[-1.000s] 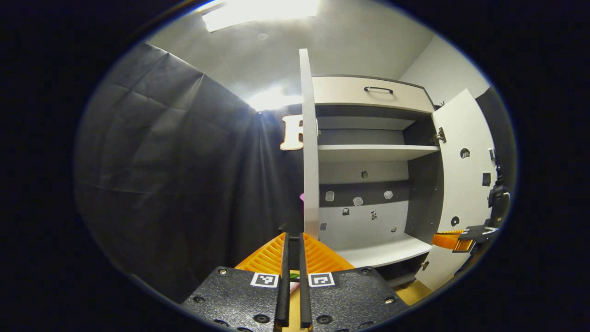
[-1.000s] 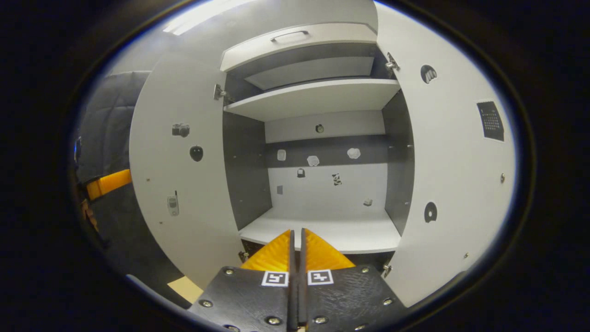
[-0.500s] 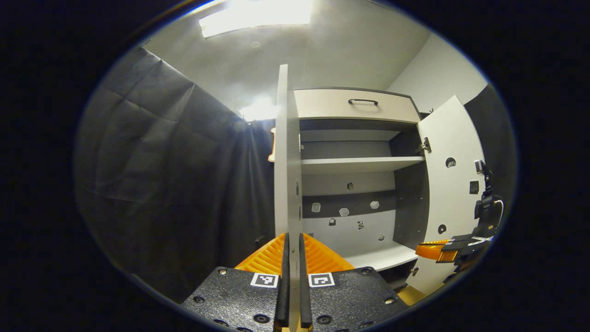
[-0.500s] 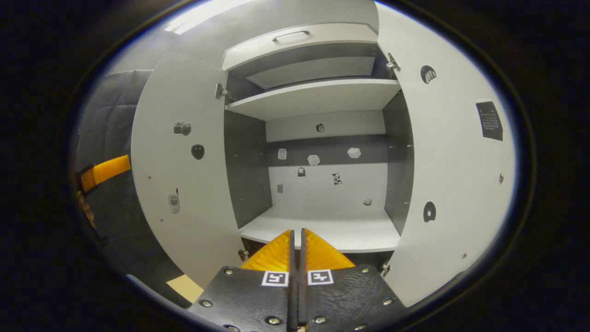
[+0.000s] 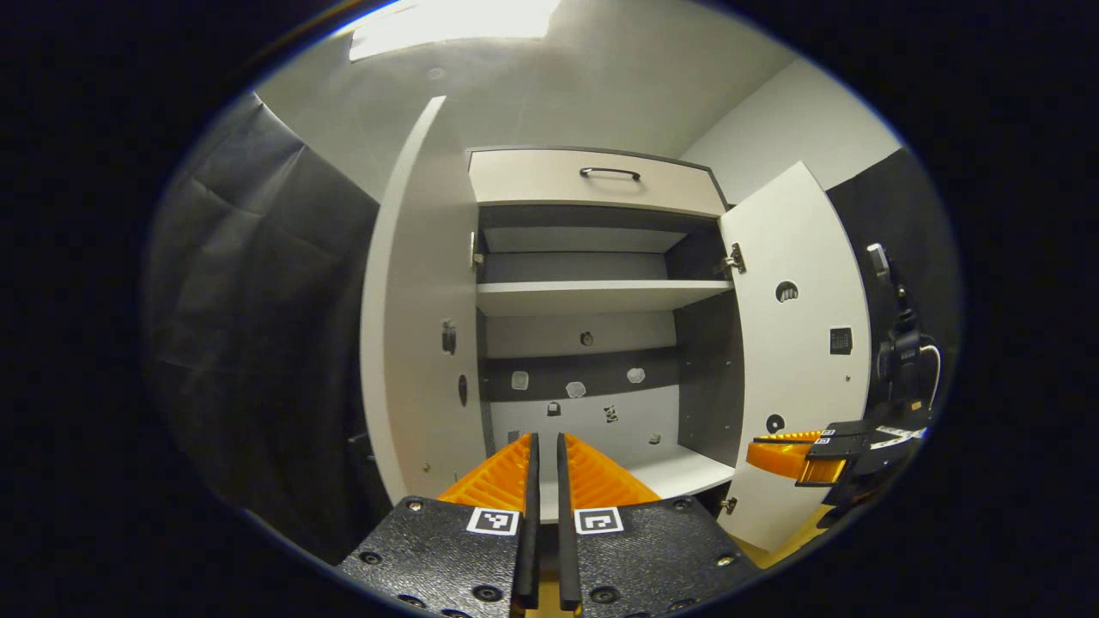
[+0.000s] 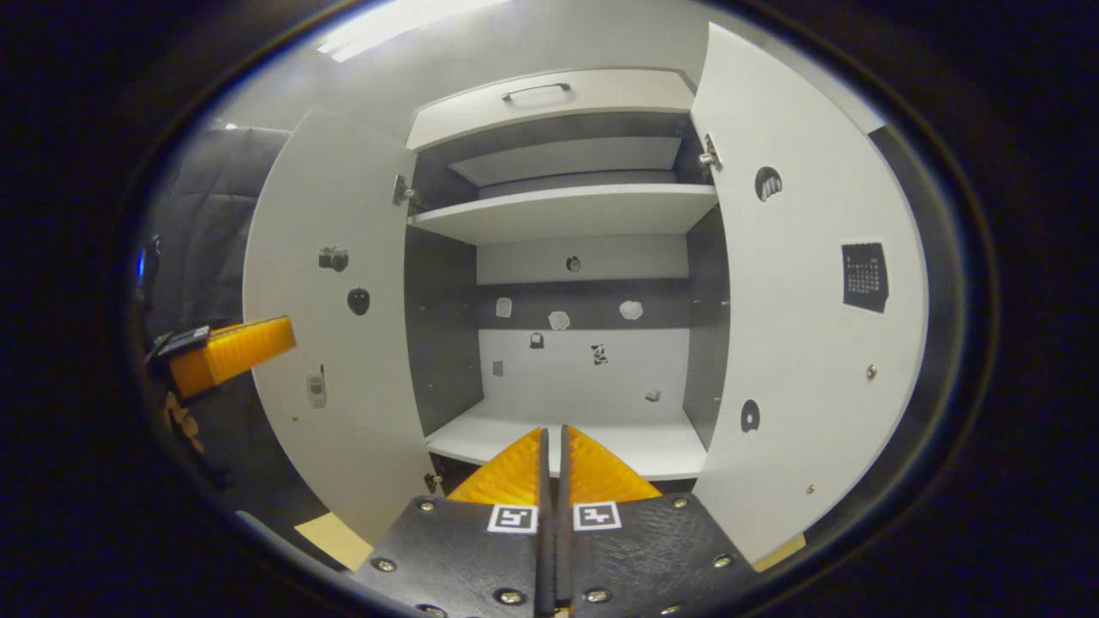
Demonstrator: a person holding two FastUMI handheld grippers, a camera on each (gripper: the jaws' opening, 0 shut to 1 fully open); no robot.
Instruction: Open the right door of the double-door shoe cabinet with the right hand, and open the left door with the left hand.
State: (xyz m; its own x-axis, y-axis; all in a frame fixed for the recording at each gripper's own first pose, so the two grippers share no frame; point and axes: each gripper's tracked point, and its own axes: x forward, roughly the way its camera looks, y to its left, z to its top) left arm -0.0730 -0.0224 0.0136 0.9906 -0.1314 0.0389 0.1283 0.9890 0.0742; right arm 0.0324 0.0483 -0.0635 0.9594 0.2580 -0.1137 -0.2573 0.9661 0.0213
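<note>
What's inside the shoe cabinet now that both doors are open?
Inside the shoe cabinet: two bare white shelves, no shoes, and small stickers on the back panel. The drawer above is closed, so its contents are hidden.

White doors, dark grey insides, small dark stickers.

In front of me the shoe cabinet shows white shelves and dark grey side walls; a dark grey band crosses its pale back panel. The left door and right door are white, dotted with little black stickers. The drawer above is off-white with a black handle.
</note>
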